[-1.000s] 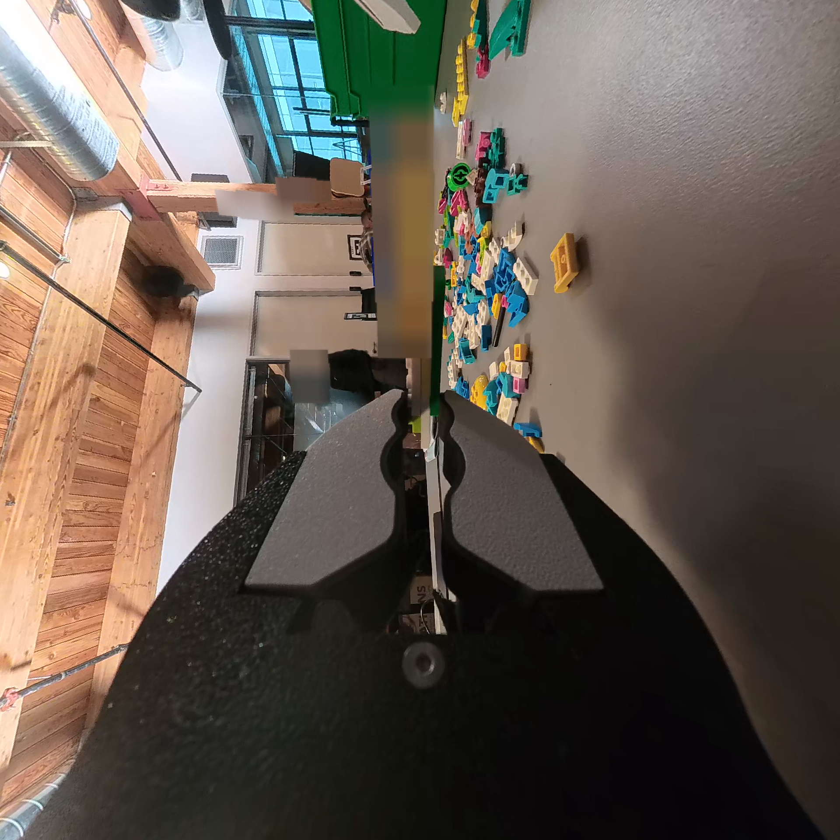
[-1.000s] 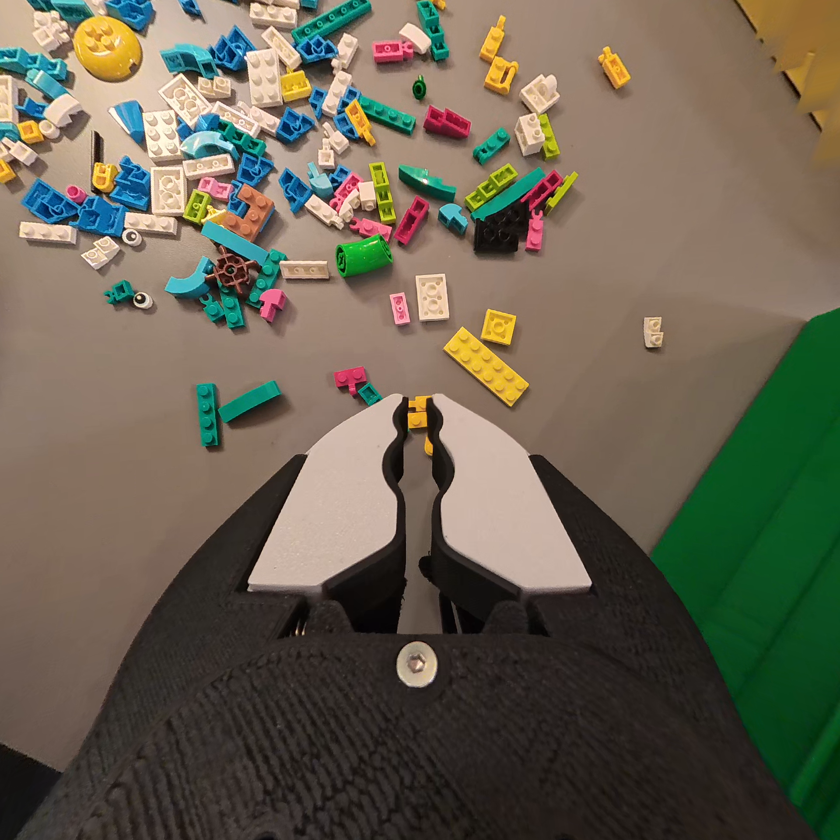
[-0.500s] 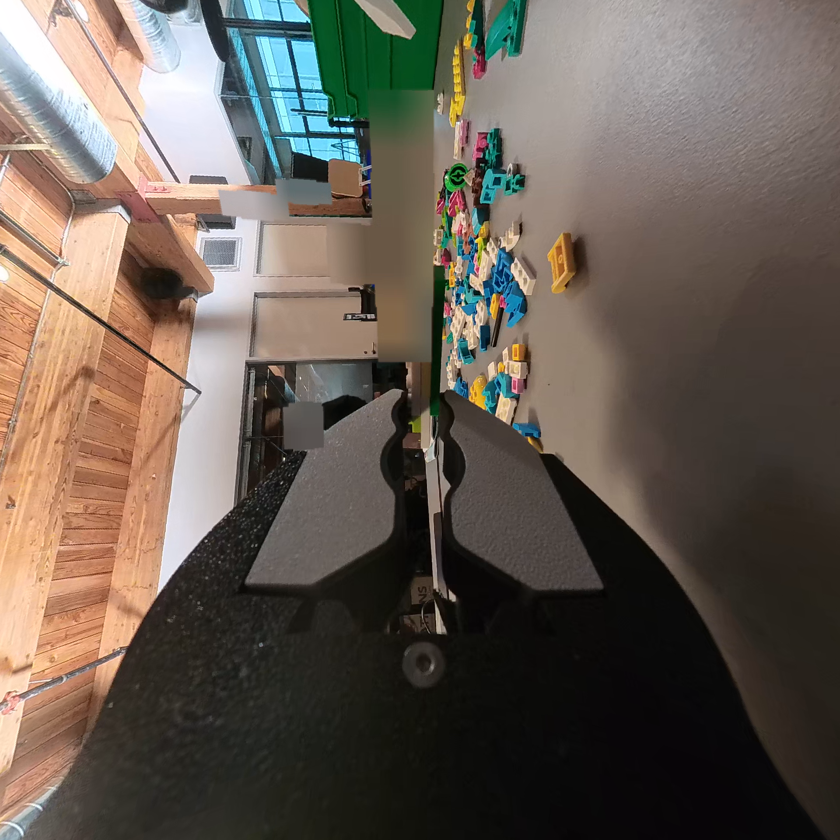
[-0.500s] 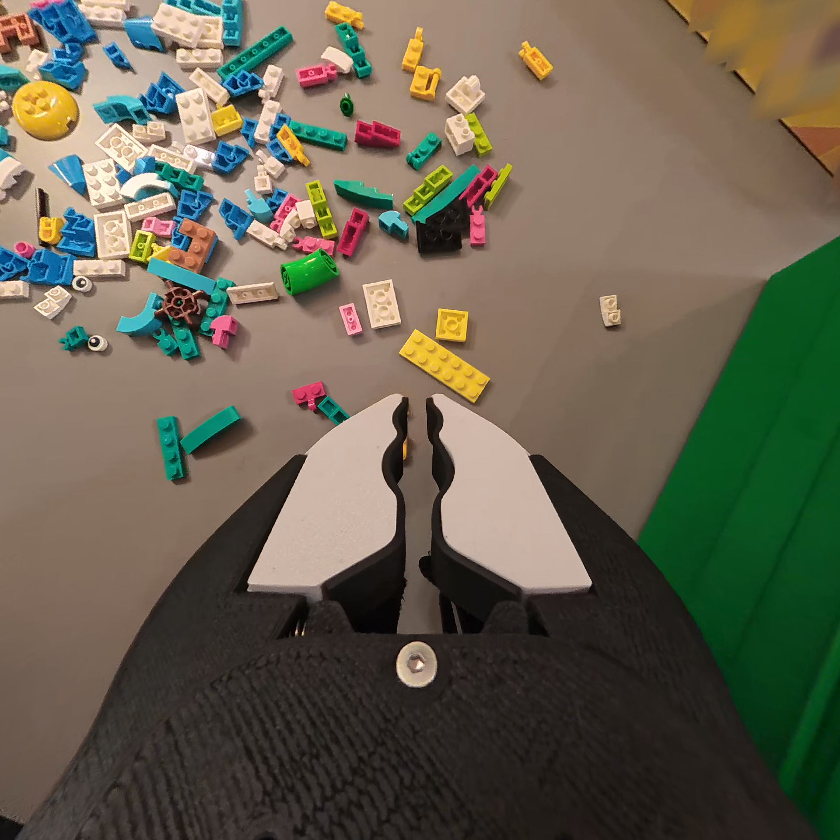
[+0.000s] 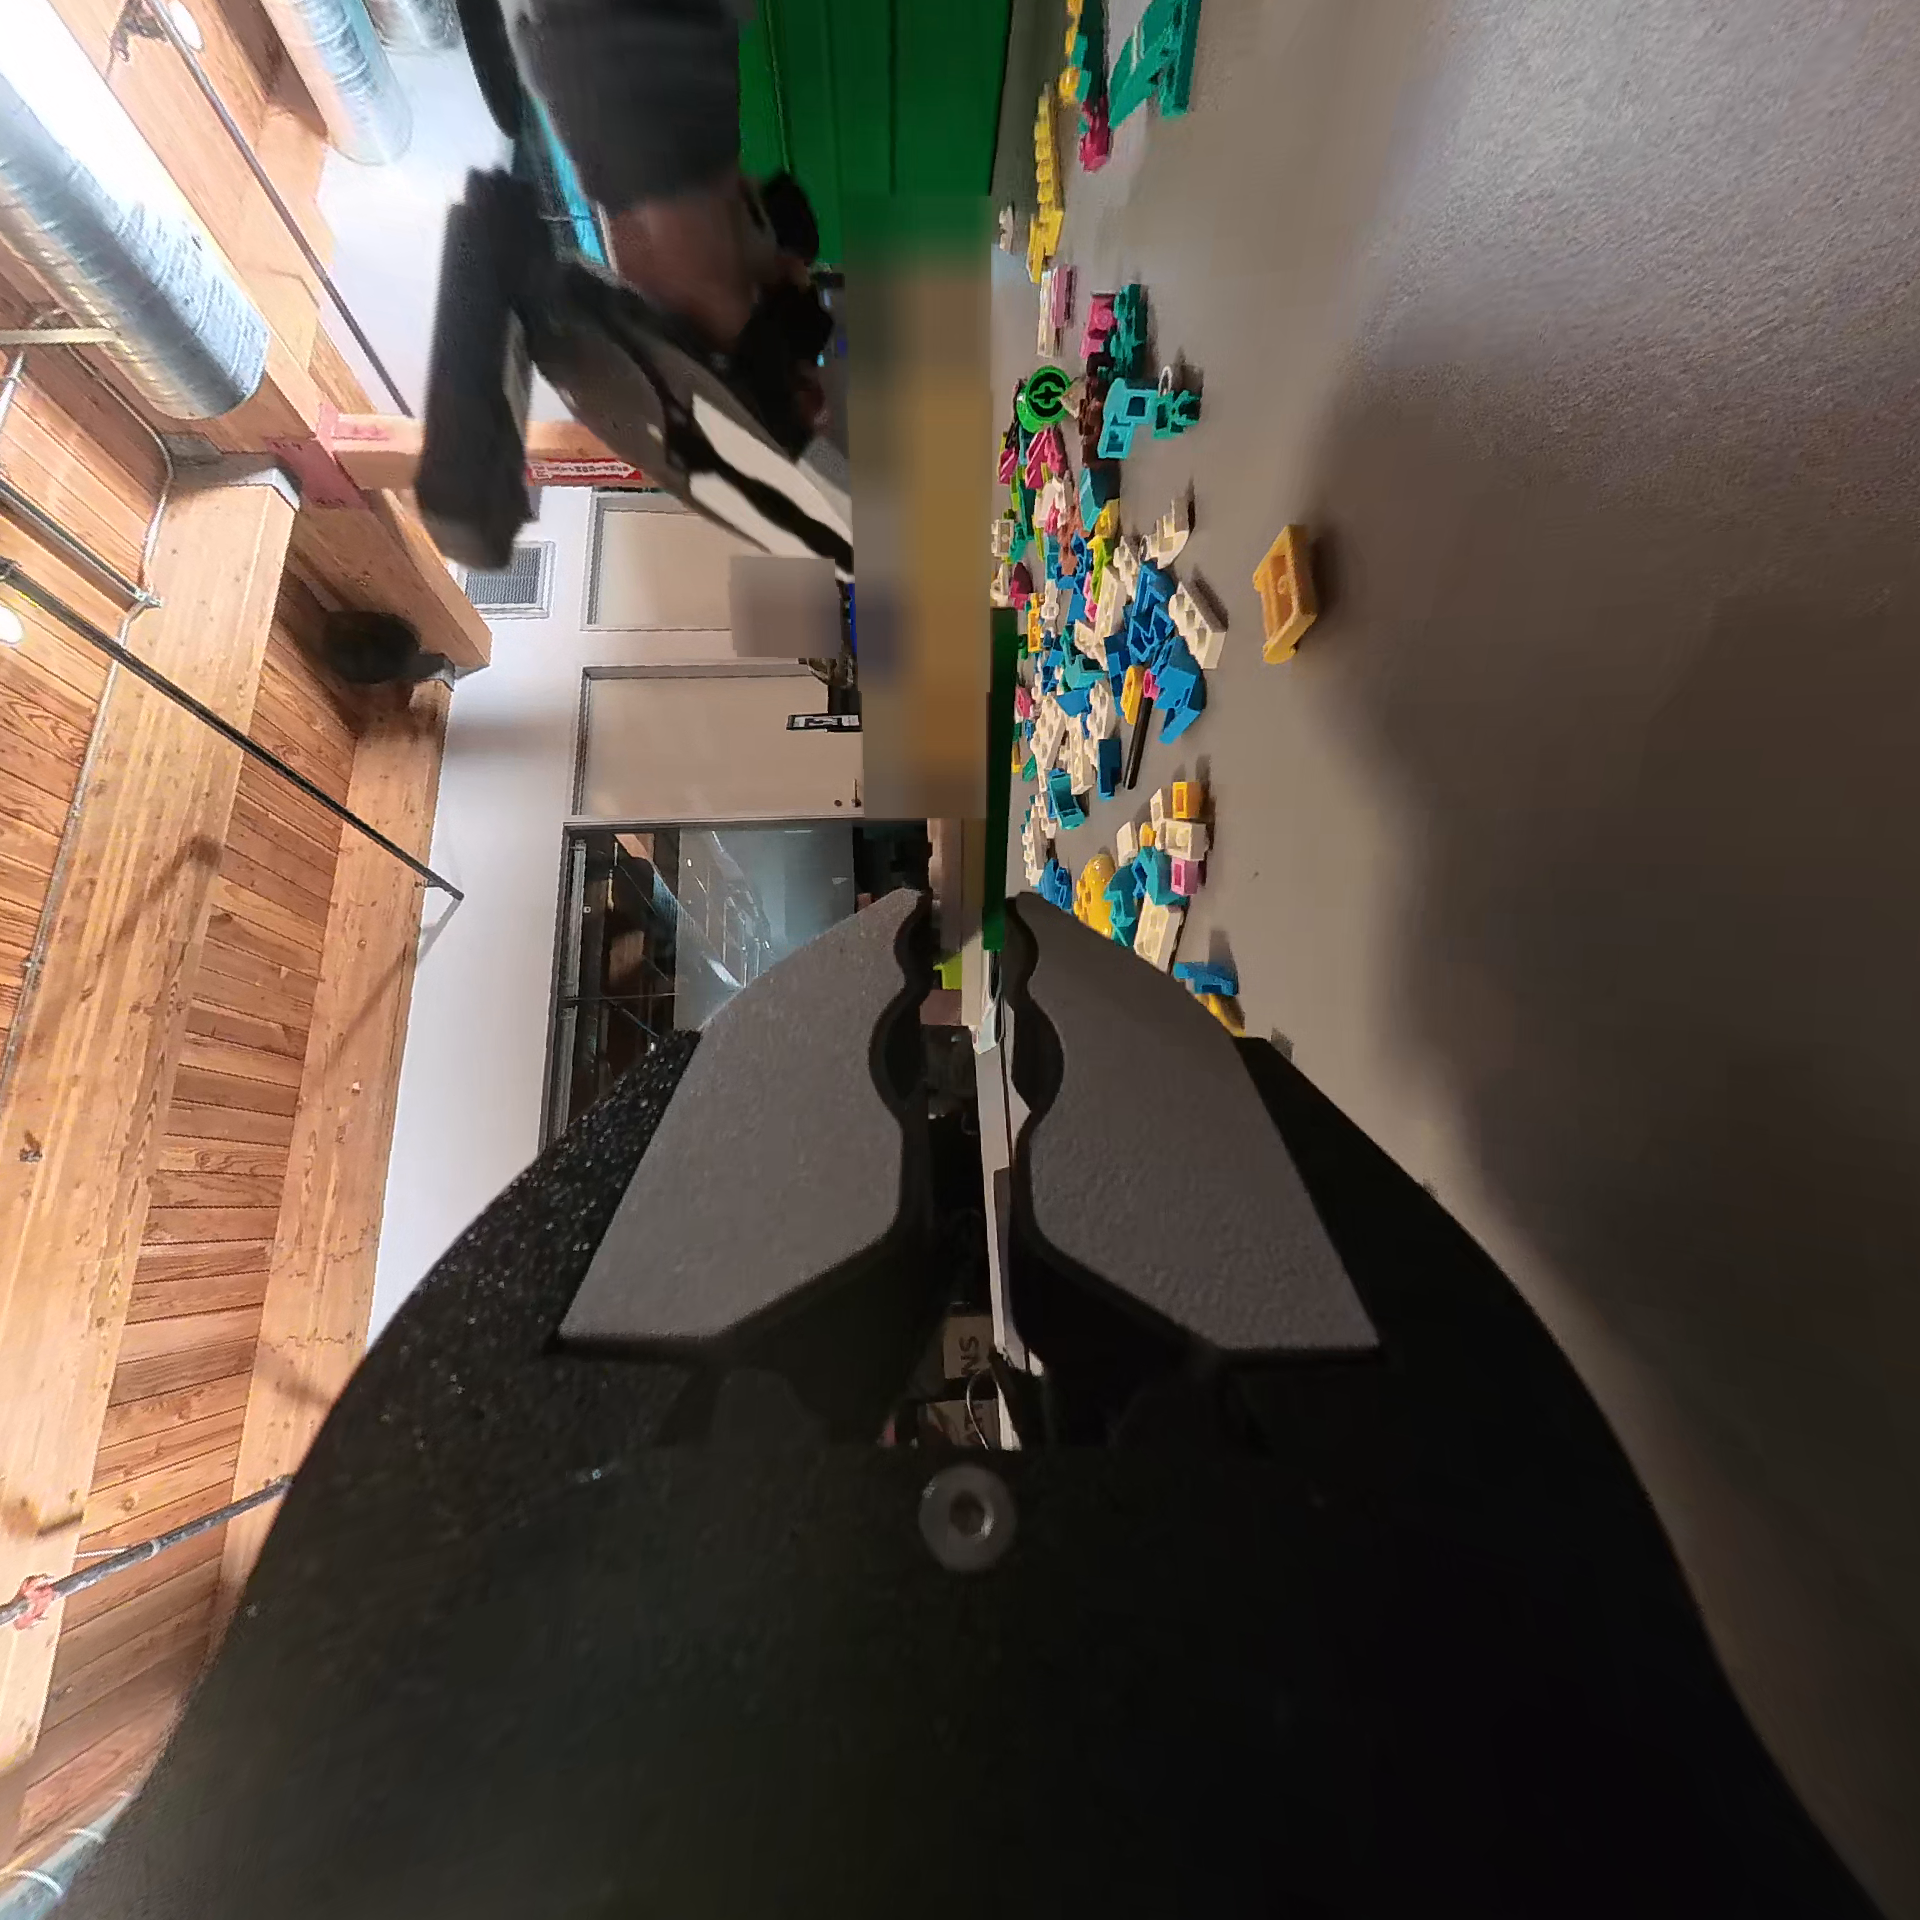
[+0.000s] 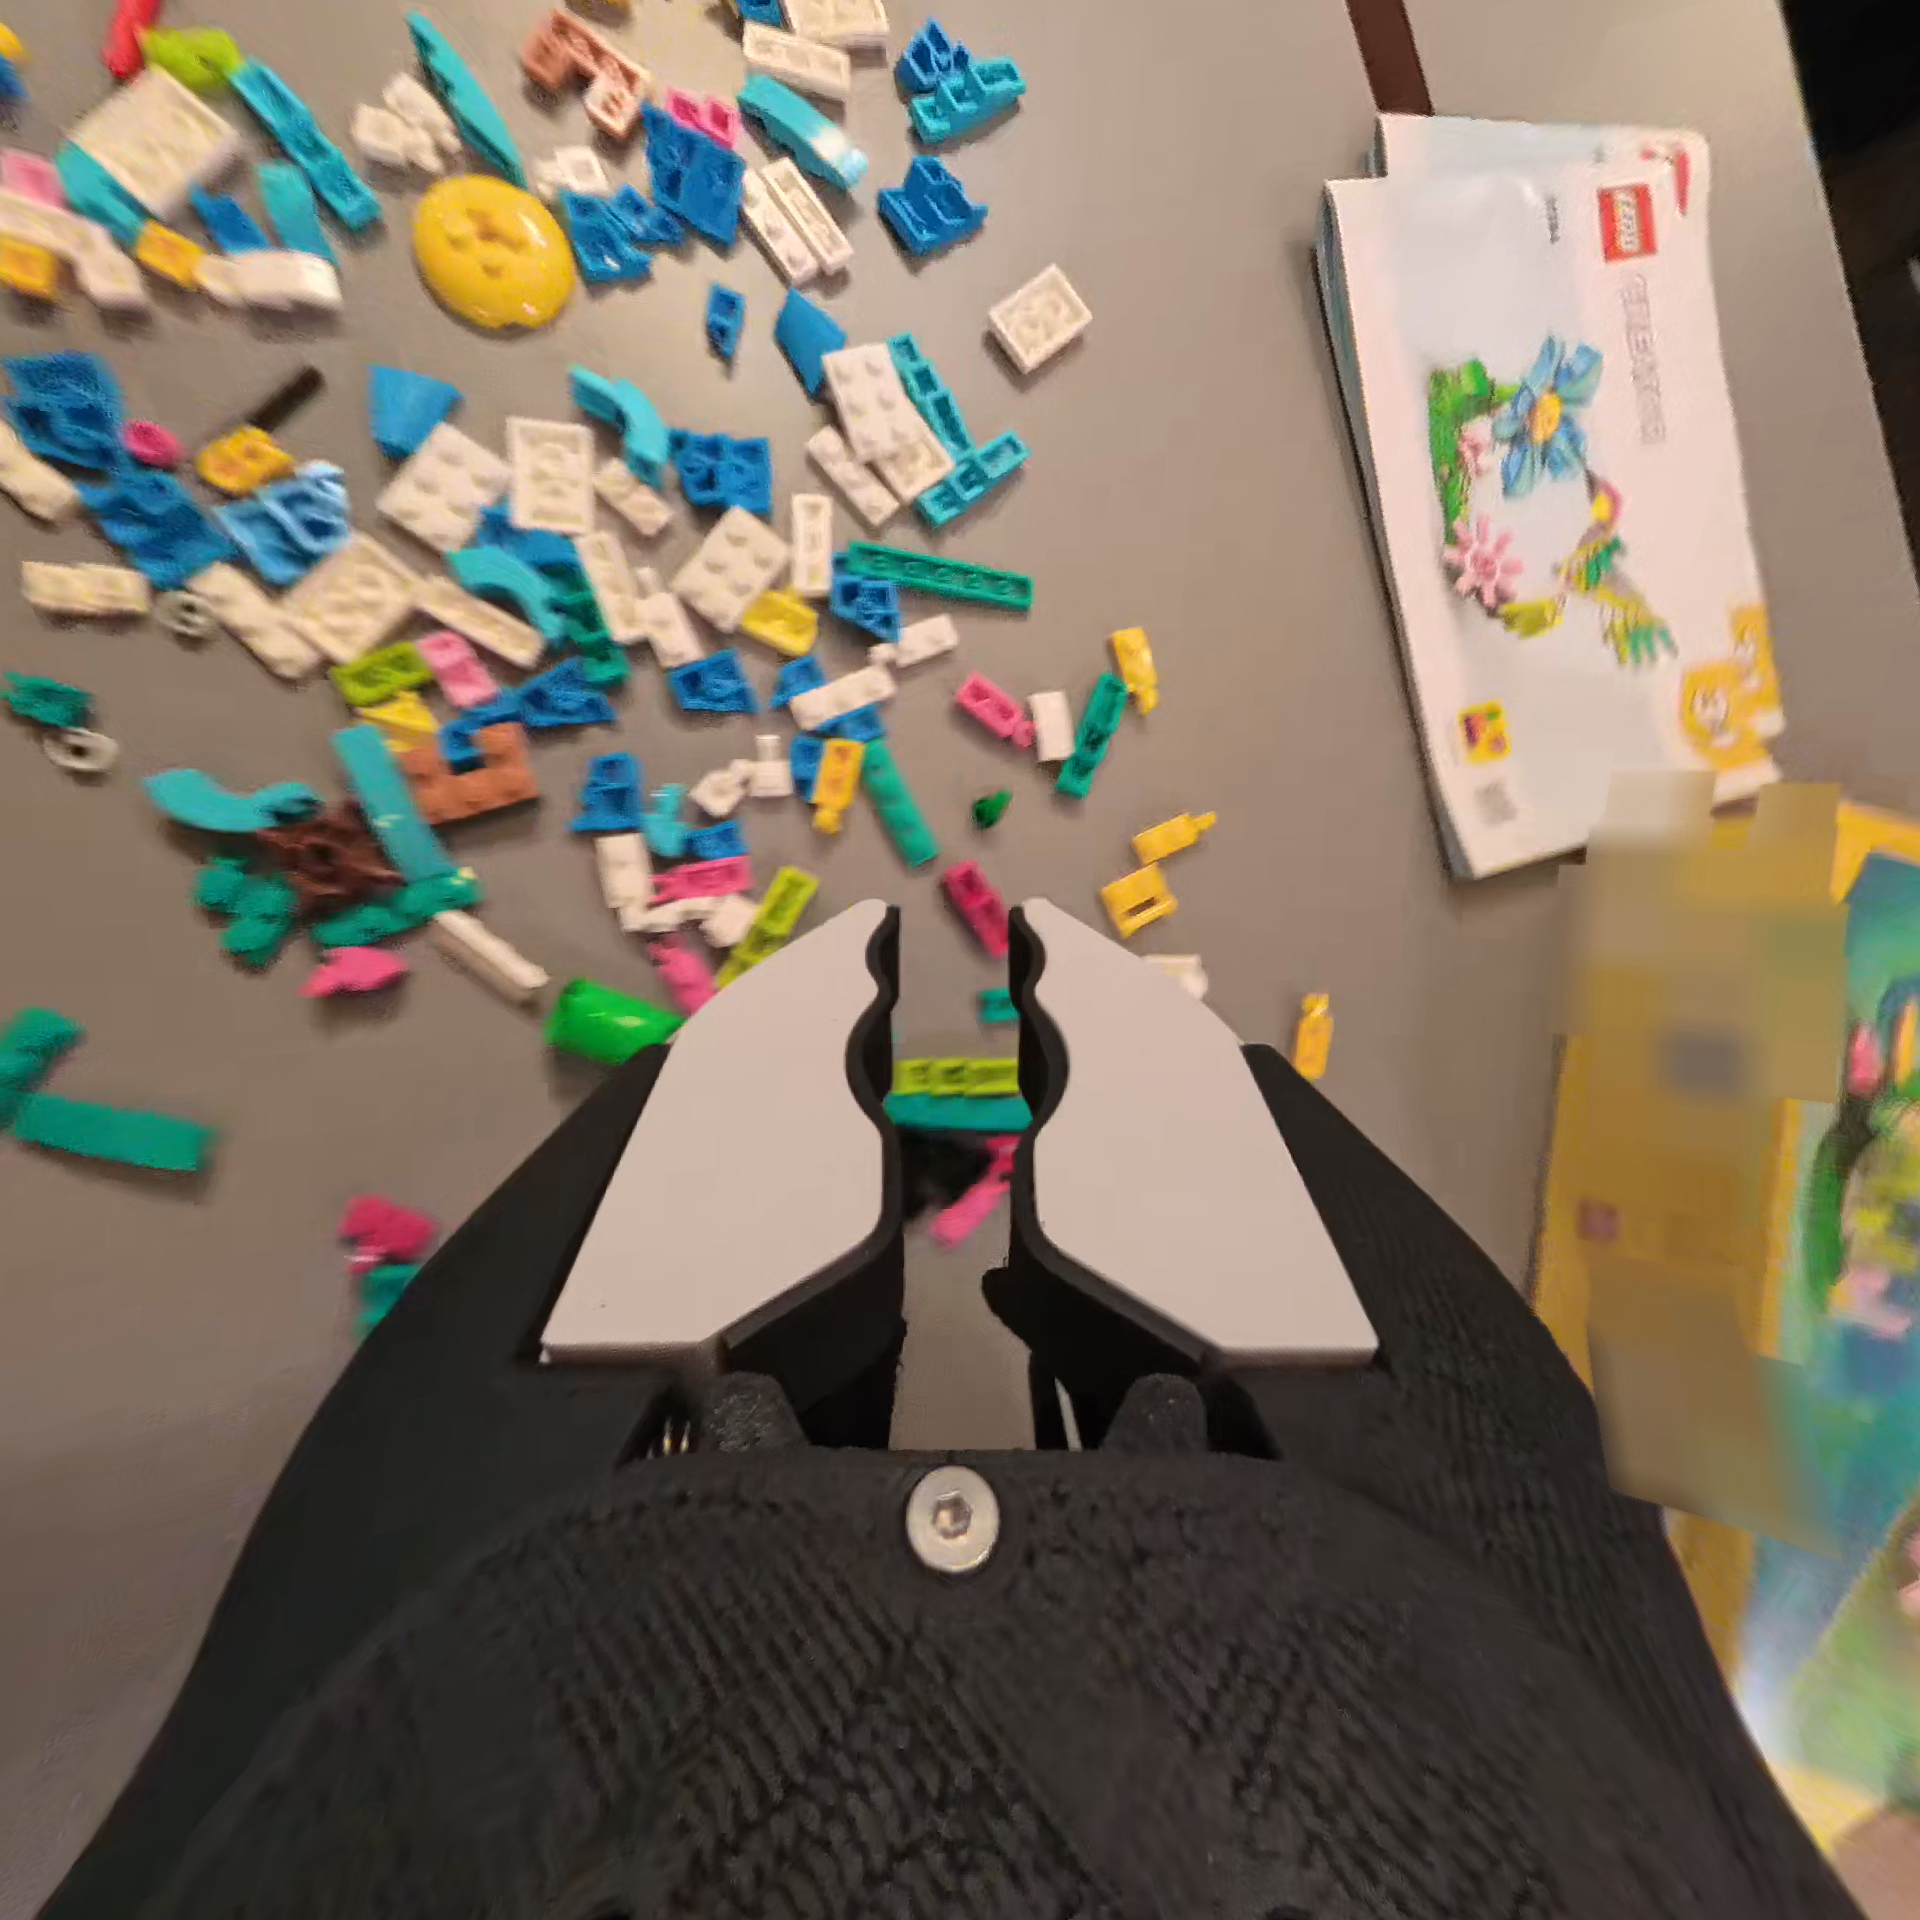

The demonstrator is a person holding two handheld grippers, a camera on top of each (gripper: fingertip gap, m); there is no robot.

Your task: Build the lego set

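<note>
Many small loose lego pieces (image 6: 623, 582) lie spread over the grey table (image 6: 1226, 436). My right gripper (image 6: 951, 914) hovers over their near edge with its jaws apart and nothing between them. Through the gap I see a small lime, teal, black and pink build (image 6: 951, 1091) lying on the table. My left gripper (image 5: 968, 909) is turned on its side beside the table (image 5: 1558, 935), fingertips a narrow gap apart and empty. The pile (image 5: 1101, 665) lies ahead of it. The right gripper and a hand (image 5: 665, 416) show blurred at the top of the left wrist view.
An instruction booklet (image 6: 1538, 468) lies at the right, with a yellow box (image 6: 1818, 1247) in front of it. A yellow dome (image 6: 494, 249) and a bright green cylinder (image 6: 603, 1023) lie among the pieces. A lone yellow piece (image 5: 1288, 592) sits apart. A green panel (image 5: 894, 94) stands behind. One gripper's finger ends stand about 25 centimetres off the other's. To reach the bright green cylinder (image 6: 603, 1023) in a straight line is about 7 centimetres for my right fingers, about 20 centimetres for my left.
My right gripper moved forward and right over the pieces, bringing the booklet into view. Its jaws opened wider, and the yellow piece between them is gone. My left gripper stayed put.
</note>
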